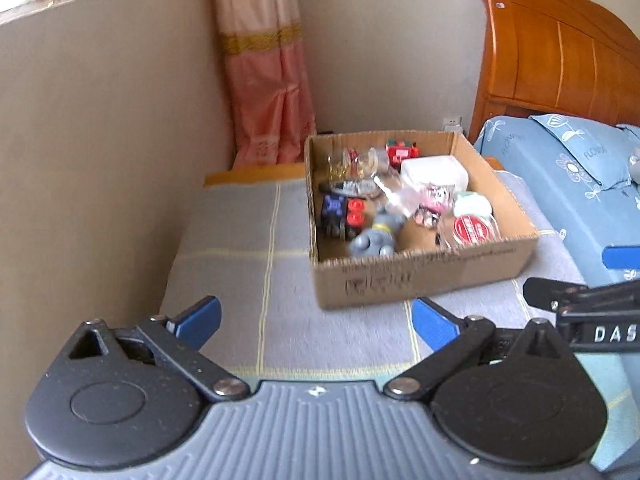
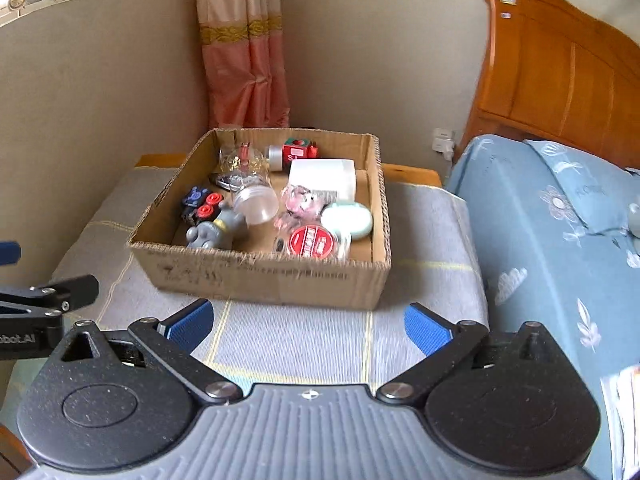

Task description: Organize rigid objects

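A cardboard box (image 1: 424, 276) (image 2: 256, 276) stands on a grey checked cloth (image 1: 248, 264) (image 2: 304, 336). It holds several small things: a grey toy figure (image 1: 374, 236) (image 2: 214, 230), a red-lidded round tin (image 1: 474, 228) (image 2: 314, 242), a white box (image 1: 434, 174) (image 2: 324, 176), a pale green case (image 2: 348, 220), a clear jar (image 2: 256, 202) and a red toy (image 1: 402, 152) (image 2: 298, 150). My left gripper (image 1: 316, 320) is open and empty, short of the box. My right gripper (image 2: 308, 322) is open and empty, just before the box's near wall.
A bed with a blue flowered cover (image 1: 568, 184) (image 2: 552, 232) and a wooden headboard (image 1: 560, 56) (image 2: 560, 76) lies to the right. Walls and a pink curtain (image 1: 264, 92) (image 2: 244, 60) stand behind. The right gripper's arm (image 1: 580, 300) shows at the left view's right edge.
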